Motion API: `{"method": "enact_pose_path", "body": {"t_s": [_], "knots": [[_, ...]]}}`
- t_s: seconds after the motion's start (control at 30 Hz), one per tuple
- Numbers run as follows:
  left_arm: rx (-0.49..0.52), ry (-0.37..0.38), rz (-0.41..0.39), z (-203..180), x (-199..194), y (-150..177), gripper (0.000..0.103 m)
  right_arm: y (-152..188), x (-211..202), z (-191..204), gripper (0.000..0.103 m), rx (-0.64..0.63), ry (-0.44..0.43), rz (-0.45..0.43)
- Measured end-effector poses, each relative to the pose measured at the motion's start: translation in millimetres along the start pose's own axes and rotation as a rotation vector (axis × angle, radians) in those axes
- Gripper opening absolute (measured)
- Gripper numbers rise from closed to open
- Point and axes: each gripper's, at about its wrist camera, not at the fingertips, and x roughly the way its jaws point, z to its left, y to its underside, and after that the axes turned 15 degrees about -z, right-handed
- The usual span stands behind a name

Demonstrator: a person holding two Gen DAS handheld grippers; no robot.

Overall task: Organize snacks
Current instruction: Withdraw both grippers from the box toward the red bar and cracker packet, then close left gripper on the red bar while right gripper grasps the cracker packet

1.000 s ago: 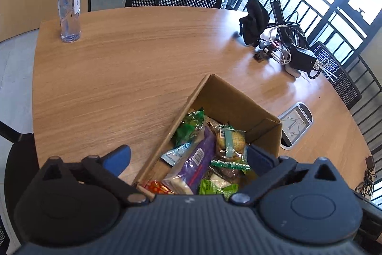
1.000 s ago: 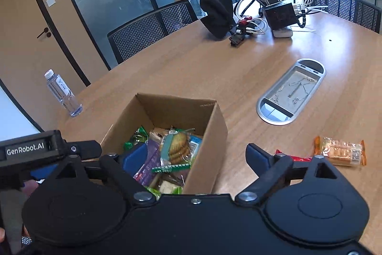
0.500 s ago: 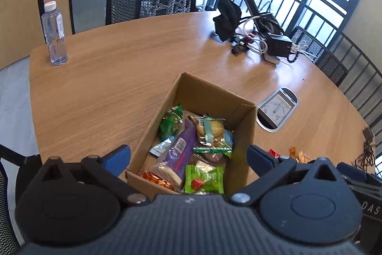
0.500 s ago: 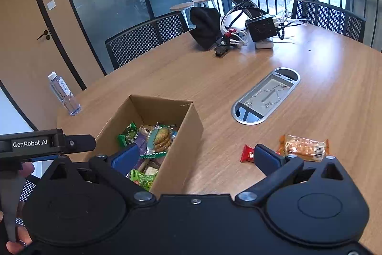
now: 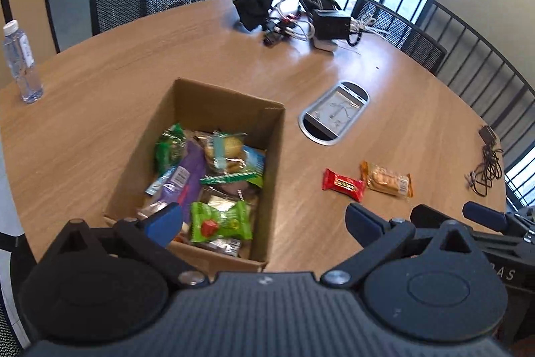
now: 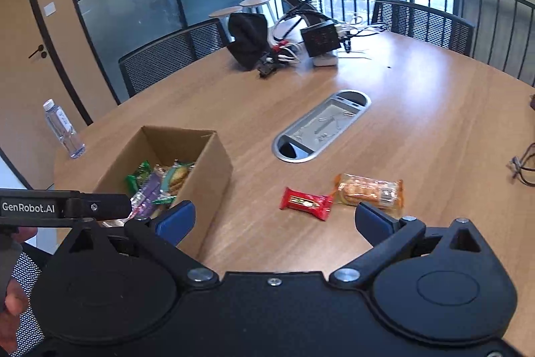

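Observation:
An open cardboard box [image 5: 272, 156] [image 6: 214, 169] holds several wrapped snacks, among them a green packet [image 5: 220, 221] and a purple bar [image 5: 187, 179]. A red candy bar [image 5: 342, 184] [image 6: 306, 202] and an orange cracker pack [image 5: 386, 179] [image 6: 369, 191] lie on the wooden table right of the box. My left gripper [image 5: 264, 218] is open and empty, above the box's near right corner. My right gripper [image 6: 274, 218] is open and empty, just short of the red bar.
A silver cable hatch [image 5: 334, 112] [image 6: 321, 126] is set in the table beyond the snacks. A water bottle [image 5: 20, 62] [image 6: 63, 129] stands far left. A black pouch, cables and a charger [image 6: 301, 39] sit at the far side. Black cables [image 5: 486, 166] lie at the right edge.
Both grippers have swung right and pulled back from the box. The red bar and cracker pack have come into full view. Both grippers stay open and empty.

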Motion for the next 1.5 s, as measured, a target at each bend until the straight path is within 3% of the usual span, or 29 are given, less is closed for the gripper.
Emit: {"method": "enact_pose_path", "body": {"t_s": [0.4, 0.73, 1.03, 1.23, 1.5], "knots": [[0.044, 0.088, 0.031, -41.9, 22.6, 1.8, 0.103, 6.0, -9.4, -49.3, 0.103, 0.042, 0.08, 0.001], [0.061, 0.121, 0.046, -66.4, 50.6, 1.1, 0.097, 8.7, 6.5, -81.3, 0.102, 0.054, 0.107, 0.022], [0.048, 0.14, 0.087, -81.9, 92.8, 2.3, 0.084, 12.9, 38.3, -104.9, 0.088, 0.069, 0.111, 0.067], [0.016, 0.113, 0.132, -88.5, 126.2, 10.1, 0.072, 17.9, 67.2, -110.4, 0.087, -0.019, 0.085, 0.121], [-0.064, 0.035, 0.175, -87.6, 171.0, 14.6, 0.066, 24.7, 107.0, -117.5, 0.087, -0.147, 0.043, 0.19]]}}
